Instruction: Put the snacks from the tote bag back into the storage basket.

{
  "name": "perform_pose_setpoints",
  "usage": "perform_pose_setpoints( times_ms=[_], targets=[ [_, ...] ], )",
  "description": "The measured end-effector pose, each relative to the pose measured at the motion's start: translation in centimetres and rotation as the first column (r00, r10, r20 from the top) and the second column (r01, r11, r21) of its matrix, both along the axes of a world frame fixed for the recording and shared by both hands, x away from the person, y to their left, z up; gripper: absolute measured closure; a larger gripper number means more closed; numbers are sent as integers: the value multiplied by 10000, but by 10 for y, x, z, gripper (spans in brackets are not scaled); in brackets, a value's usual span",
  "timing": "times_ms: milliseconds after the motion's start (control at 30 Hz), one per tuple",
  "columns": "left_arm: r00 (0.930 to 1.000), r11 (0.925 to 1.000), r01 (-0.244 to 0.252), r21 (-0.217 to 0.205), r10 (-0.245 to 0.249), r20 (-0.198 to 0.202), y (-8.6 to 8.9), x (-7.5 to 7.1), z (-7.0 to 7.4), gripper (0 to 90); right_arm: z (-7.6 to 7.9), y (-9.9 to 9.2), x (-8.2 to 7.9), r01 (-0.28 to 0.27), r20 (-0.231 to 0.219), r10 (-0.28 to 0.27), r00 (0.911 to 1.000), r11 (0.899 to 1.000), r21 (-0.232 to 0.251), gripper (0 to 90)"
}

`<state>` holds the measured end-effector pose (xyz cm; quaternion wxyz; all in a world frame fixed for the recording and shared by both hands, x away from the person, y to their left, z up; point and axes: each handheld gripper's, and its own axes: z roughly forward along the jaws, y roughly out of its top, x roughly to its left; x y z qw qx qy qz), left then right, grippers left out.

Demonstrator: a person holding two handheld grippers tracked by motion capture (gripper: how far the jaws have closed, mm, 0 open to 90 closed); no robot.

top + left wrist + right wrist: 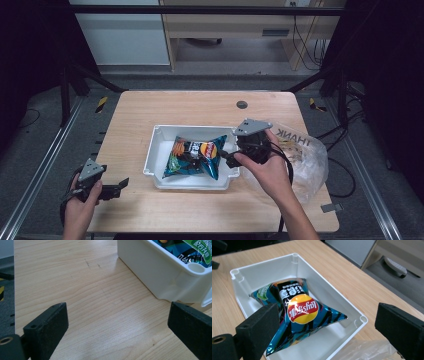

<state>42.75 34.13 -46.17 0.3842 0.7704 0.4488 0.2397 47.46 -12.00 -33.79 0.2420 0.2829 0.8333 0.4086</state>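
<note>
While hovering at the white bin's (159,134) right edge, right gripper (231,159) with jaws spread wide, nothing between them. Chip bag (196,156) lying flat inside bin, puffed, logo up, corners resting against the walls; in right gripper view bag (298,315) sits just ahead of the open jaws, not touched. Looks like just let go or lining up for a grab, can't tell which. Left gripper (114,189) parked low on tabletop (200,107) at front left, well apart from the bag, jaws released too, aimed at bin's outer wall (150,277), probably kept clear of the working hand. Clear plastic bag (305,155) crumpled at right of bin, partly under right hand, likely where snacks come from or go.
</note>
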Motion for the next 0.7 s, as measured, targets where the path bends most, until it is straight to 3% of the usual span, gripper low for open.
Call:
perform_pose_setpoints(
  times_ms=[133,300,367,700],
  targets=[
    [10000,10000,-44,27,44,14,0,0,0,28,3,-3,-2,97,104,-98,9999,9999,113,60],
    [10000,9999,-79,61,79,26,1,0,1,28,4,-6,-5,208,98,-207,9997,9998,-82,56],
    [10000,10000,-79,0,79,27,1,0,1,28,3,-7,-7,495,115,-491,9987,9983,-307,57],
    [10000,9999,-90,90,89,20,0,1,1,27,10,-19,-20,994,453,-986,9941,9949,-155,57]
  ],
)
